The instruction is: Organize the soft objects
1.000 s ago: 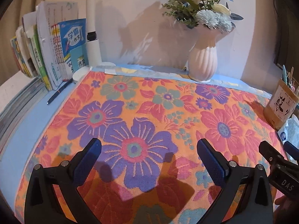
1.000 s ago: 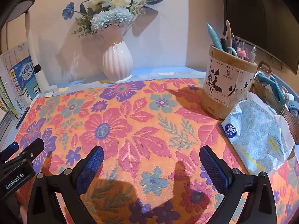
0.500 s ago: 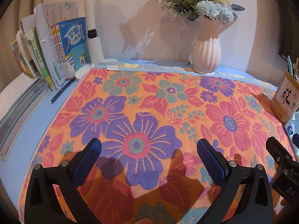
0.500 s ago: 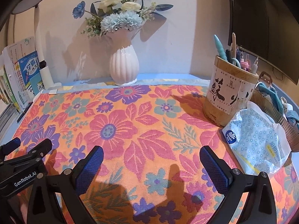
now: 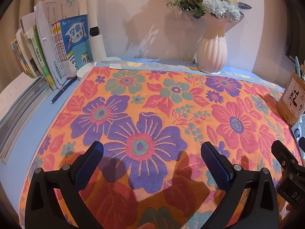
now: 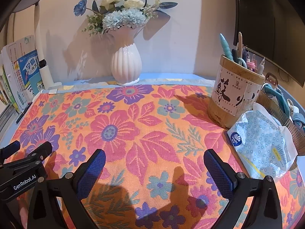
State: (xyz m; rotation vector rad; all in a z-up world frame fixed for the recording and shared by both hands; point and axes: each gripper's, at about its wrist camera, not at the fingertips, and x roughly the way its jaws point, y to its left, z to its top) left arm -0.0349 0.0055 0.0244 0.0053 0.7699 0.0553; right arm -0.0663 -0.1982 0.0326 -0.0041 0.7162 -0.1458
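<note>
A floral towel (image 5: 152, 114) in orange, pink and purple lies spread flat across a blue tabletop (image 5: 28, 133), covering most of it, as two handheld grippers hover side by side above its near edge. The left gripper (image 5: 152, 164) has its jaws wide apart over a large purple flower, gripping nothing; the right gripper (image 6: 154, 171) likewise has its jaws spread wide and empty above the pink blooms. At the back edge of the towel a white ribbed vase (image 6: 126, 68) of blue and cream flowers stands against the wall. A row of books (image 5: 49, 43) stands upright to the left, beside the white post of a desk lamp (image 5: 95, 28), with a dark pen (image 5: 63, 91) lying on the tabletop just off the cloth. To the right, a wooden pen holder (image 6: 234, 93) rests on the towel, a pack of tissues (image 6: 263, 145) lying just beside it.
</note>
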